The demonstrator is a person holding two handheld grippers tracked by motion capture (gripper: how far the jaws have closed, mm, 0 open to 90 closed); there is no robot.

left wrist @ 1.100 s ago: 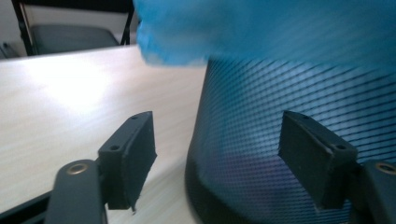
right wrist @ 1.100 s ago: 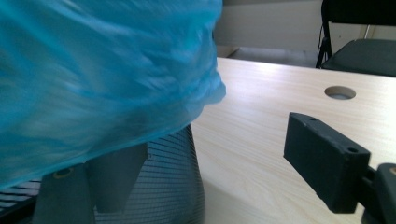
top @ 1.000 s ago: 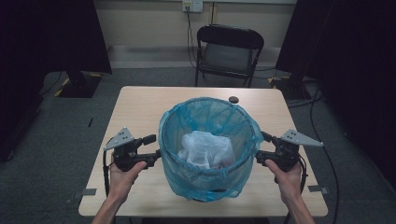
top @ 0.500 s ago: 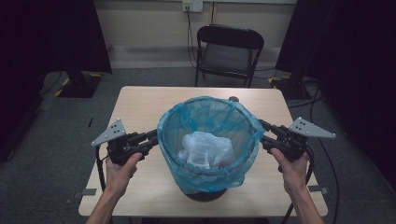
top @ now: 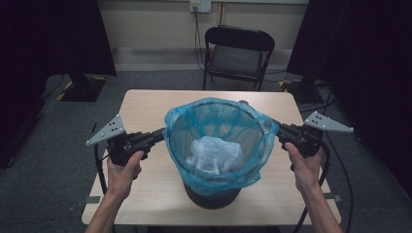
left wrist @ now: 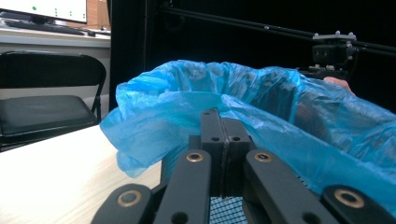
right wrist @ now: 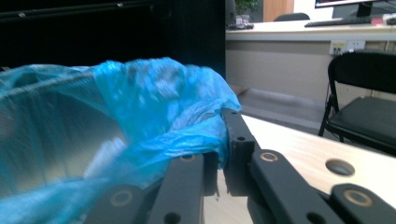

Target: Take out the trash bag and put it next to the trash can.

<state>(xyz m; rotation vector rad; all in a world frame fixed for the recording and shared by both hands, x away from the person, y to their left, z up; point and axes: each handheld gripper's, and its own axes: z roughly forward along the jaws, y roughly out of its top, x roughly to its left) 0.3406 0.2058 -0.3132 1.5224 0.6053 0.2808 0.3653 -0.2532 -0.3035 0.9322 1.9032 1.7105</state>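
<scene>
Two tools have hold of the blue liner bag (top: 219,127), one at each side of the rim of the black mesh bin (top: 214,196) that stands near the middle of the tabletop (top: 145,199). We read the bag as thin, soft and slippery plastic: it weighs almost nothing, crumples instead of holding any shape, and could tear or slide out if pulled unevenly. The best hold is the folded cuff that drapes over the bin's rim, where the film lies doubled, and both grips sit on it.

Left of the bin, the left tool (top: 160,134) has just been closing. In the left gripper view its jaws stand pressed flat together with blue film gathered round their tips (left wrist: 223,122), so we judge that a thin fold is pinched there. Right of the bin, the right tool (top: 277,130) has also just been closing; in the right gripper view a bunched fold of the cuff (right wrist: 196,135) passes between the jaws, which stand nearly together.

Inside the bin lies crumpled white plastic (top: 214,154), light enough to add little load. We would lift both sides evenly, so the cuff peels off the rim without ripping.
</scene>
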